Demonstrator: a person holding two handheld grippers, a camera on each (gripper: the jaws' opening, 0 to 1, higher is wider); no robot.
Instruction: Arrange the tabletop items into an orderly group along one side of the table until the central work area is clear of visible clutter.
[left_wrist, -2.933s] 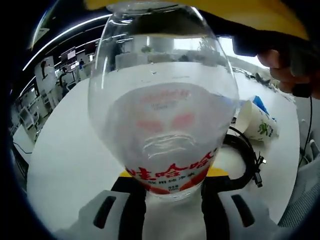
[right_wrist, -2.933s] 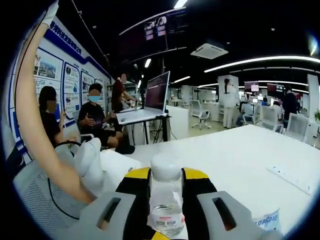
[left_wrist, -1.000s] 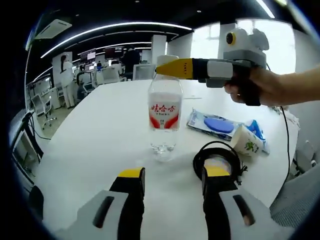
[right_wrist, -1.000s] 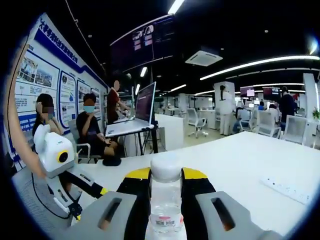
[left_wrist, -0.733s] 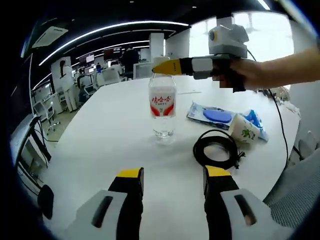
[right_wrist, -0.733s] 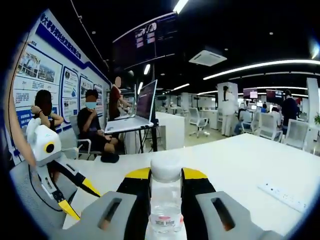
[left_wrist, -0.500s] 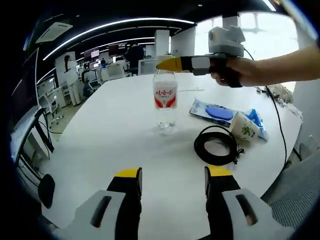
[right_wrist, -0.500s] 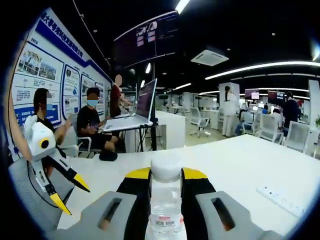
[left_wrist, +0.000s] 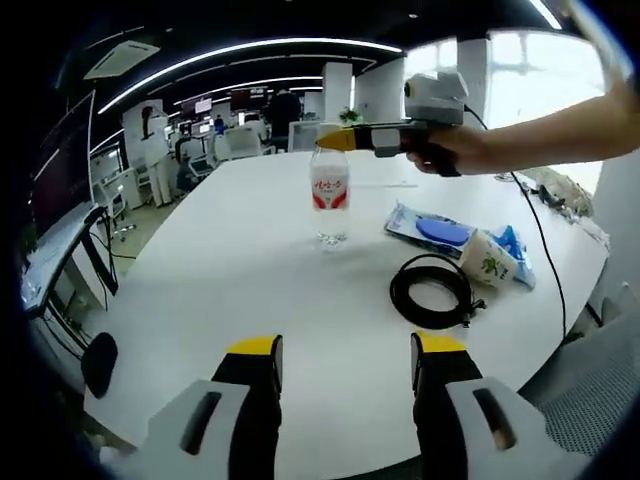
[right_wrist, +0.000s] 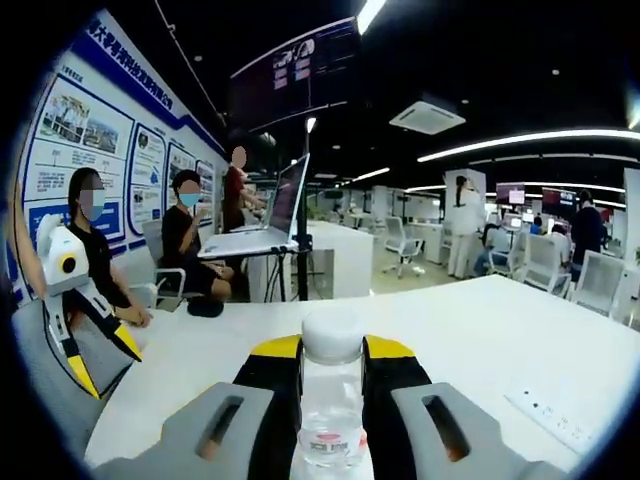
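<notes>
A clear water bottle (left_wrist: 330, 195) with a red and white label stands upright on the white table (left_wrist: 230, 270). My right gripper (left_wrist: 338, 139) comes in from the right, held by a hand, and is shut on the bottle's neck. In the right gripper view the white-capped bottle (right_wrist: 331, 400) sits between the yellow tips of my right gripper (right_wrist: 332, 352). My left gripper (left_wrist: 346, 350) is open with nothing between its fingers, well back from the bottle near the table's edge. At the left of the right gripper view my left gripper (right_wrist: 100, 358) is open.
A black coiled cable (left_wrist: 432, 291) lies right of the bottle. Beyond it lie a blue packet (left_wrist: 428, 228) and a tipped paper cup (left_wrist: 488, 263). A white power strip (right_wrist: 545, 405) lies on the table at right. Seated people and a laptop on a stand (right_wrist: 262, 222) are beyond the table.
My left gripper has let go of the bottle and drawn back from it, so the bottle looks smaller. The right gripper has stayed shut on the bottle's neck.
</notes>
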